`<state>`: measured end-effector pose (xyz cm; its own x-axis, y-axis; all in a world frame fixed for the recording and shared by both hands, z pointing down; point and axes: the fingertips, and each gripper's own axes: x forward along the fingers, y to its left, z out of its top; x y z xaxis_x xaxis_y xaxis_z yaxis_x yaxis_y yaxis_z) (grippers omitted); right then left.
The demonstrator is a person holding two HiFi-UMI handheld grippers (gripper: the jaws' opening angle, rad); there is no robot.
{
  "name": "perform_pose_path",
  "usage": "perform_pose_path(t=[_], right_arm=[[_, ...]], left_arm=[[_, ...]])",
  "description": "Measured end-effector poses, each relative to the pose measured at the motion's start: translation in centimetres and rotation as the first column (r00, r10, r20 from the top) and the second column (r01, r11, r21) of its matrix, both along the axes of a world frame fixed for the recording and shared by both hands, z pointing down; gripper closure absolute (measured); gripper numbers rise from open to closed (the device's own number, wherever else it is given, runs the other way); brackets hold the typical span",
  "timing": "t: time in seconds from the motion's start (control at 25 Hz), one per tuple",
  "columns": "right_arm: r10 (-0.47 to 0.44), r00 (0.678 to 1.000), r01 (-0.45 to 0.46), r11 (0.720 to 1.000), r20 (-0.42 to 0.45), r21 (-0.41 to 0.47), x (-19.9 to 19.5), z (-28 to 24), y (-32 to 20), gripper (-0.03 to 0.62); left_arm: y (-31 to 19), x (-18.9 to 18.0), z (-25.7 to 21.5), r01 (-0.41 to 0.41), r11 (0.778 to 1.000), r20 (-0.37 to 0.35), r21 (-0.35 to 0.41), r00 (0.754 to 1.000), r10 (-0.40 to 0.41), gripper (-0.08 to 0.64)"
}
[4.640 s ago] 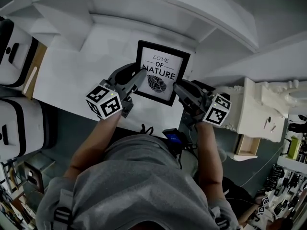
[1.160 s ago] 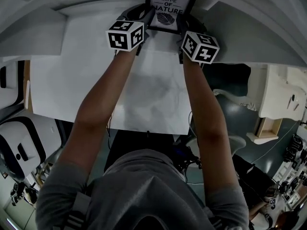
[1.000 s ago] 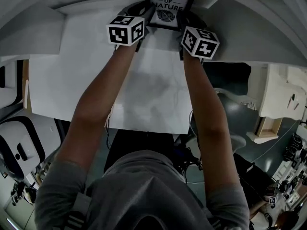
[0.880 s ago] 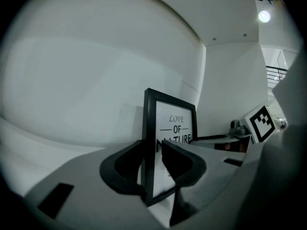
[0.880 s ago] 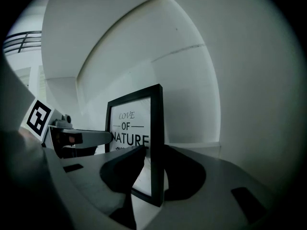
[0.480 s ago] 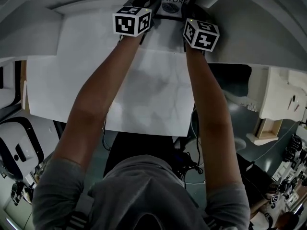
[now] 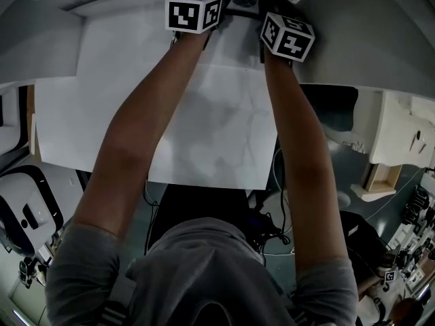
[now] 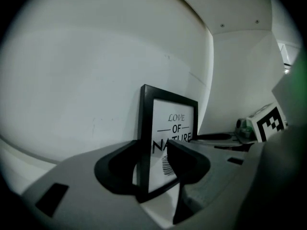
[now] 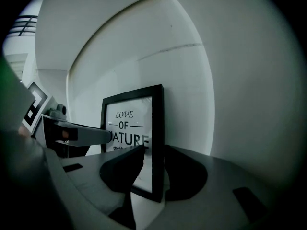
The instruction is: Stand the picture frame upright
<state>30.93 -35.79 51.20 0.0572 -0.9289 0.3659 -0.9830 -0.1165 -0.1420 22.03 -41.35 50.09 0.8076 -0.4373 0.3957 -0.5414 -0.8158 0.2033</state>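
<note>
Left gripper (image 8: 152, 163) and right gripper (image 9: 154, 169) are opening their jaws around the side edges of the picture frame (image 8: 173, 128). They are loosening because it is already standing upright at the back of the white table (image 7: 129, 80), close to the wall (image 8: 91, 75). Seconds earlier it was lying flat near the person.

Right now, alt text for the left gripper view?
A black-framed picture printed LOVE OF NATURE stands upright in front of a curved white wall. Its left edge sits between the dark jaws of the left gripper, which are opening, with a gap showing.
</note>
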Motion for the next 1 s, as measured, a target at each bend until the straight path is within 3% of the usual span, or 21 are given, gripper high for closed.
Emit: perform_pose_path(t=[0.16,0.36,0.56,0.72,0.84,1.0], right_arm=[[0.004,1.0,-0.004,1.0,-0.005,0.005,0.1,0.0,0.0,0.454],[0.029,1.0,-0.029,0.995,0.0,0.096,0.4,-1.6,0.2,0.434],[0.042,0.999,-0.039,0.993,-0.023,0.114,0.3,-2.5,0.6,0.433],[0.054,0.998,-0.05,0.989,-0.021,0.142,0.3,-3.1,1.2,0.433],[0.047,0.998,-0.042,0.989,-0.031,0.145,0.0,-3.6,1.4,0.446],[0.05,0.998,-0.042,0.988,-0.047,0.147,-0.1,-4.4,1.9,0.51]], left_arm=[[-0.2,0.1,0.0,0.004,1.0,-0.01,0.013,1.0,-0.004,0.37],[-0.8,-0.3,-1.7,0.039,0.998,-0.063,0.056,0.997,-0.036,0.351],[-1.2,-1.1,-2.6,0.07,0.995,-0.075,0.076,0.995,-0.065,0.35],[-1.3,-2.9,-4.3,0.151,0.975,-0.079,0.163,0.987,-0.14,0.351],[-1.0,-3.5,-4.9,0.16,0.966,-0.062,0.205,0.987,-0.15,0.354],[-0.2,-4.5,-4.9,0.159,0.967,-0.058,0.198,0.987,-0.15,0.472]])
